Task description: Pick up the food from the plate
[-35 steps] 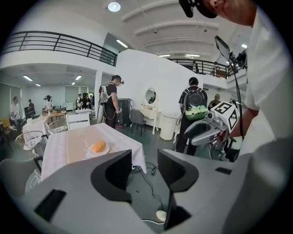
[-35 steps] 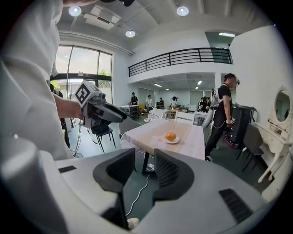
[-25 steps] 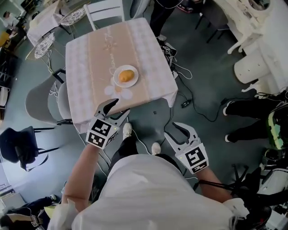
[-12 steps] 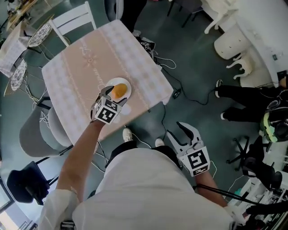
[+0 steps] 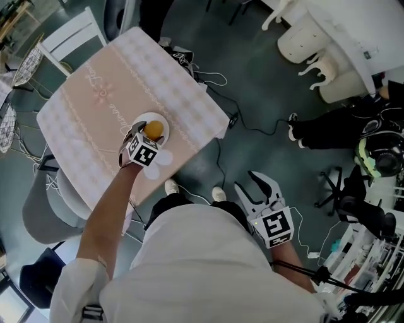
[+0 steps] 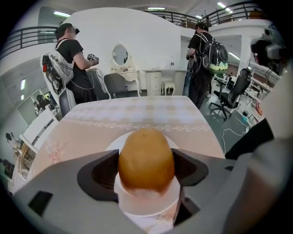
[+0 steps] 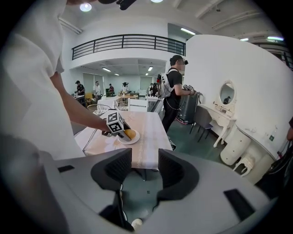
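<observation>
One cloth-covered table [image 5: 95,107]. Two grippers: right gripper [image 7: 145,169] is off the table above the floor, jaws apart, empty; left gripper [image 5: 146,134] has its jaws pressed on both sides of the food. One white plate [image 6: 114,141] on the table, with one round golden food [image 6: 145,157] sitting on it.

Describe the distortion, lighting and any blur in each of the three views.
Head view: even indoor light, sharp, no glare. Left gripper view: strong fisheye bending with dark corners, the food sharp at centre, a mosaic patch over a far person's face. Right gripper view: same fisheye, a ceiling lamp glaring at top left.
</observation>
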